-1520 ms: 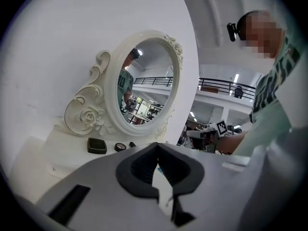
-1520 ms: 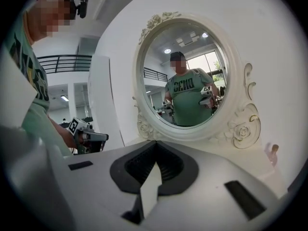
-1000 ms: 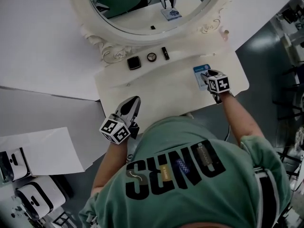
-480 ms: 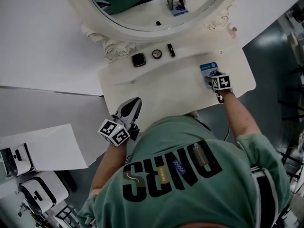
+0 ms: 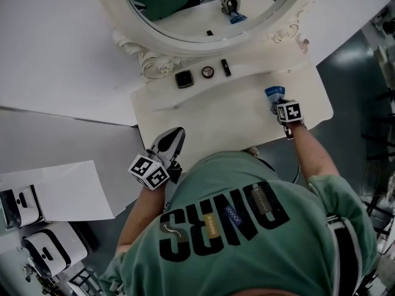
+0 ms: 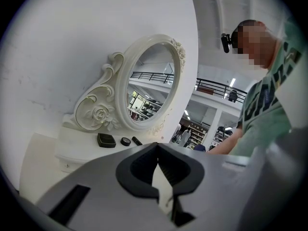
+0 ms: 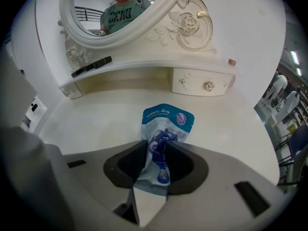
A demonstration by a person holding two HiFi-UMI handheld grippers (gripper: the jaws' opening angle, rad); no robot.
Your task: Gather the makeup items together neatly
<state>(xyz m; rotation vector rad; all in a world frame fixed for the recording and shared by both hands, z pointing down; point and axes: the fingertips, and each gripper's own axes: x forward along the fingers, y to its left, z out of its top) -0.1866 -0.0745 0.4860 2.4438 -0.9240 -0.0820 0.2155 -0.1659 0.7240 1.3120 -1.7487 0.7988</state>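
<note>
A blue sachet [image 7: 166, 121] lies on the white vanity table [image 5: 216, 119] at its right side, its near end bunched up between the jaws of my right gripper [image 7: 156, 162], which have just been closing and now pinch it. From above, the right gripper [image 5: 276, 103] tilts steeply down over the sachet [image 5: 272, 92]. On the shelf under the mirror sit a black square compact [image 5: 184, 79], a round compact [image 5: 207, 72] and a lipstick [image 5: 226, 67]. My left gripper [image 5: 178, 131] is shut and empty at the table's front left edge.
An oval mirror [image 5: 203, 17] in an ornate white frame stands behind the shelf. A small drawer with a knob [image 7: 209, 85] sits under the shelf, beyond the sachet. White sheets [image 5: 62, 60] cover the area left of the table. The person's torso is close to the table's front edge.
The right gripper has come down onto the sachet and its jaws have closed on it, crumpling its near end. The left gripper has kept still.
</note>
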